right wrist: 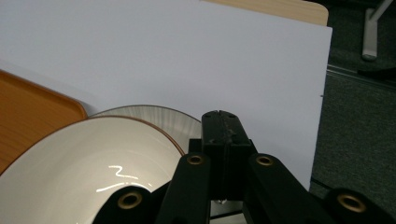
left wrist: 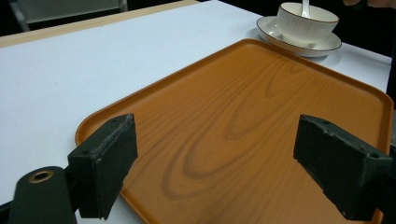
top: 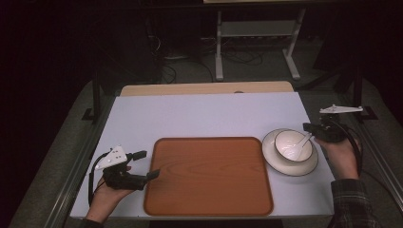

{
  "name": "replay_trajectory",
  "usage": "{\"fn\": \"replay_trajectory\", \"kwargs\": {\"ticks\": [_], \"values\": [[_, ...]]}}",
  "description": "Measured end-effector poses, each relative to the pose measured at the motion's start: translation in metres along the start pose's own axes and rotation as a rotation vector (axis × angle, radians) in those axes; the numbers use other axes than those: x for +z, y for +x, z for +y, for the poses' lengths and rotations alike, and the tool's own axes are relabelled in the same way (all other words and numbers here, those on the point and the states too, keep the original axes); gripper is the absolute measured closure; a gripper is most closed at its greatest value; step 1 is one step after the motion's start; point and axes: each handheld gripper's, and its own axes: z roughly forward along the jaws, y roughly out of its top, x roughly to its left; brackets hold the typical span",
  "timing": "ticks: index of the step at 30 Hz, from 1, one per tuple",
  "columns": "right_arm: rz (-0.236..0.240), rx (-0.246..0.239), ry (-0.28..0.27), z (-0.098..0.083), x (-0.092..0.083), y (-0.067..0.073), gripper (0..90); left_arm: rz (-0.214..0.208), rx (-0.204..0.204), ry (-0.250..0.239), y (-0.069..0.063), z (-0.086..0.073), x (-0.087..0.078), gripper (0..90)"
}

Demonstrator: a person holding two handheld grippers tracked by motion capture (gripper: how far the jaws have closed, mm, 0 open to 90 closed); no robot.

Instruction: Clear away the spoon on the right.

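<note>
The left gripper (top: 149,165) sits at the left edge of the brown tray (top: 209,175), its jaws wide apart and holding nothing. To the right, a white bowl (top: 292,145) stands on a plate (top: 290,167) beside the tray – the right gripper (top: 309,128) has its jaws squeezed together on the handle of the white spoon (top: 299,146) in the bowl

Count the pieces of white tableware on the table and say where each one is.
3: a plate right of the tray, a bowl standing on that plate, and a spoon resting in the bowl.
</note>
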Motion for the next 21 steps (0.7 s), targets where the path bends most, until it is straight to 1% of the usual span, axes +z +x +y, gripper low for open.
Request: {"fn": "replay_trajectory", "kwargs": {"ticks": [15, 19, 21], "values": [[-0.018, -0.002, 0.012, -0.015, -0.017, -0.001, 89.5, -0.001, 0.001, -0.001, 0.0, 0.001, 0.0, 13.0], [-0.02, 0.003, 0.009, -0.018, -0.021, -0.001, 89.4, -0.002, 0.001, -0.001, 0.0, 0.0, 0.0, 13.0], [-0.019, 0.007, -0.005, -0.019, -0.024, -0.001, 89.3, -0.002, 0.0, -0.002, 0.0, 0.0, 0.0, 13.0]]}}
